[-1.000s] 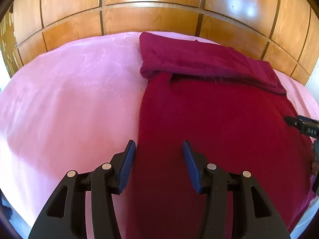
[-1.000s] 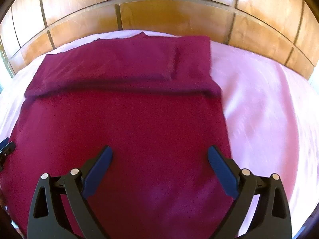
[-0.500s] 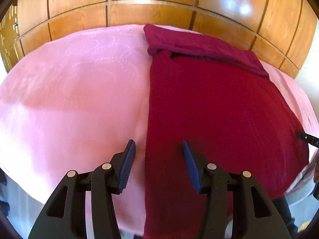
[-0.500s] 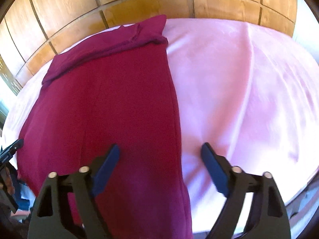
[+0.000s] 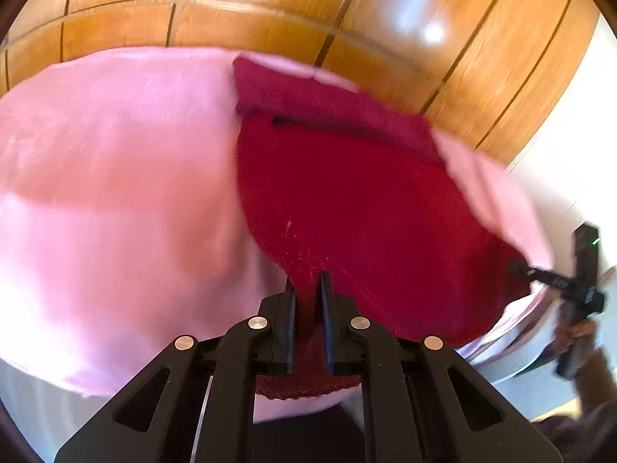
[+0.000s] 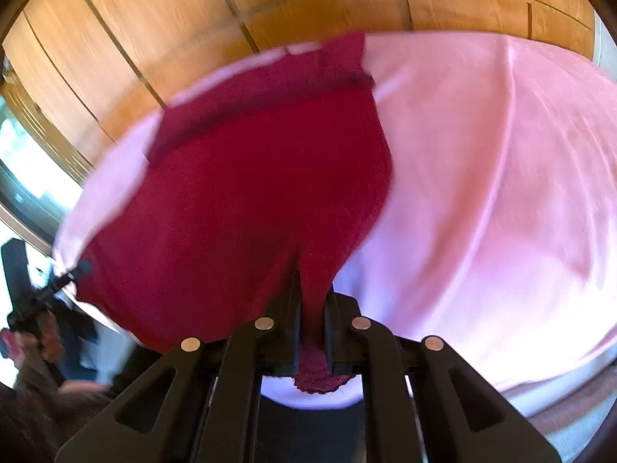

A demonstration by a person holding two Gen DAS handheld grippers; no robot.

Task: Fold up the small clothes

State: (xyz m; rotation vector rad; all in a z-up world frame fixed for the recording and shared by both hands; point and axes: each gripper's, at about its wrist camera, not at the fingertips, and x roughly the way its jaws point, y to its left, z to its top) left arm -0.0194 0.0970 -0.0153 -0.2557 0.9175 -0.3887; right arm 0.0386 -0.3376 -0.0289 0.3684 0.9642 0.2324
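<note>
Left claw (image 5: 307, 289): clamped on the near left corner of the dark red garment (image 5: 347, 200), fabric bunched between both fingers (image 5: 290, 316) and hanging out below them as a short tail. Right claw (image 6: 310, 289): likewise clamped on the near right corner of the same garment (image 6: 250, 193), a crumpled tail of knit showing under the fingers (image 6: 295, 320). Garment location: spread over the pink cover (image 5: 115, 193) of the table, far end lying flat with a folded band across it, near edge lifted and drawn taut toward each claw. Fabric tension: visible as creases converging on each grip point. Far edge of garment: just short of the wooden panelled wall (image 5: 270, 4). Pink cover (image 6: 482, 193): extends well to the right of the garment in the right wrist view and well to the left in the left wrist view. Cross views: right claw visible at the right edge of the left wrist view (image 5: 518, 268), tip touching the garment's corner; left claw visible at the left edge of the right wrist view (image 6: 83, 268), tip at the opposite corner. Image quality: motion blur across both views, fine detail of the folded band not resolvable.
</note>
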